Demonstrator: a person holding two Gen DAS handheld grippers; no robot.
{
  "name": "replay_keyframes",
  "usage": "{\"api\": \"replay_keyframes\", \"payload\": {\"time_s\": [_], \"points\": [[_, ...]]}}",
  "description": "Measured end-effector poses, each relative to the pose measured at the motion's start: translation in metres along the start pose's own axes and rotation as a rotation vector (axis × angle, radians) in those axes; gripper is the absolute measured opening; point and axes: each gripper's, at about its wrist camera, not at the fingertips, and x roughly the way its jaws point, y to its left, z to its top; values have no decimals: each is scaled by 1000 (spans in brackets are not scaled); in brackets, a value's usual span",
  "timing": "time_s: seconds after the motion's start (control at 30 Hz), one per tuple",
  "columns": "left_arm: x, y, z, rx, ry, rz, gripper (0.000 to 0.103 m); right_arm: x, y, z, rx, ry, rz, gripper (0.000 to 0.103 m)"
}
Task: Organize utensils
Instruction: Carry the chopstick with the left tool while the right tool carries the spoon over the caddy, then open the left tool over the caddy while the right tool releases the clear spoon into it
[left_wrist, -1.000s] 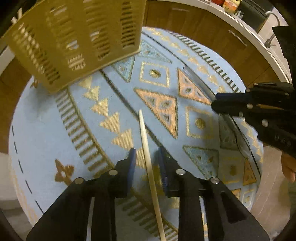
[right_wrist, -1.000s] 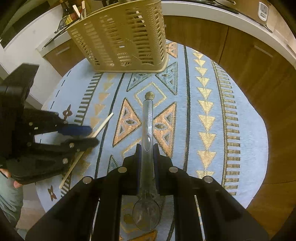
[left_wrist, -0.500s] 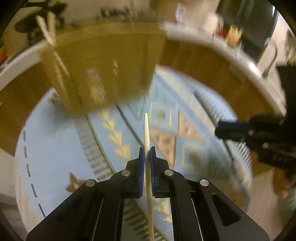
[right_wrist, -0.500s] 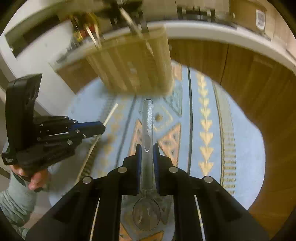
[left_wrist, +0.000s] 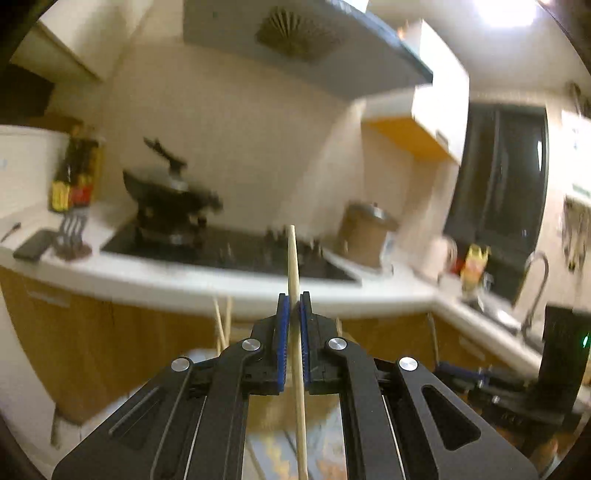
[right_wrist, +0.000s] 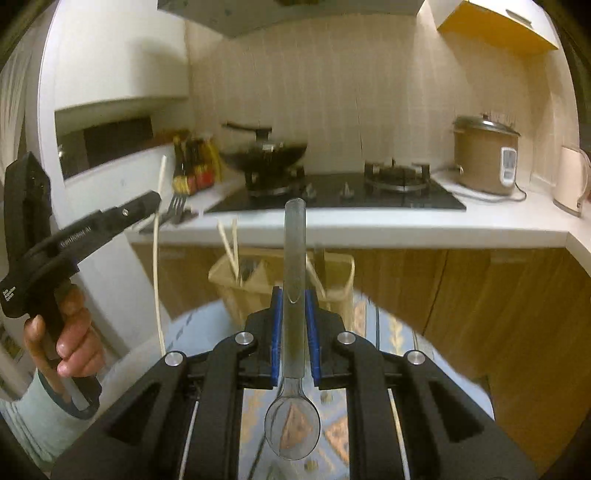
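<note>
My left gripper (left_wrist: 292, 300) is shut on a pale wooden chopstick (left_wrist: 294, 266), held upright in the air. It also shows in the right wrist view (right_wrist: 146, 205) at the left, with the chopstick (right_wrist: 158, 266) hanging below it. My right gripper (right_wrist: 293, 295) is shut on a clear plastic spoon (right_wrist: 293, 251), handle pointing up, bowl (right_wrist: 291, 430) near the camera. The yellow slotted utensil basket (right_wrist: 258, 280) stands on the patterned table beyond the spoon, with two chopsticks (right_wrist: 229, 243) upright in it.
The blue patterned round table (right_wrist: 391, 332) lies below. Behind is a white kitchen counter (right_wrist: 369, 225) with a gas hob, a wok (right_wrist: 266, 151), bottles, a rice cooker (right_wrist: 484, 158) and a fork stand. Wooden cabinet fronts (right_wrist: 498, 295) stand below the counter.
Both grippers have lifted off the table and tilted up to level. The left one closed on the chopstick and raised it; the right one raised the spoon. The basket now sits low ahead.
</note>
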Motion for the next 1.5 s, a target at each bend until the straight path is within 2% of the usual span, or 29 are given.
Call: {"api": "replay_keyframes", "payload": {"time_s": [0.13,0.27,0.43,0.53,0.73,0.8,1.07,1.37,1.47,1.5], "points": [[9,-4,23,16,-103,36,4,18,-5,21,22,-62,-24,10],[29,-2,32,12,-156,75,4,37,-16,42,57,-140,-54,10],[55,8,37,11,-185,99,4,62,-23,63,32,-220,-88,10],[66,12,37,25,-200,114,4,79,-27,68,19,-260,-71,10],[87,21,30,32,-214,144,4,106,-33,59,-4,-296,-67,10],[94,25,25,26,-209,147,4,113,-35,52,-15,-320,-98,10],[115,33,-4,38,-175,174,4,136,-45,32,-5,-281,-79,10],[110,33,-17,74,-152,174,5,128,-36,20,-14,-276,-58,11],[101,32,-18,83,-137,172,19,116,-36,17,-11,-252,-35,15],[95,33,-17,80,-133,168,23,110,-35,16,-12,-255,-39,23]]}}
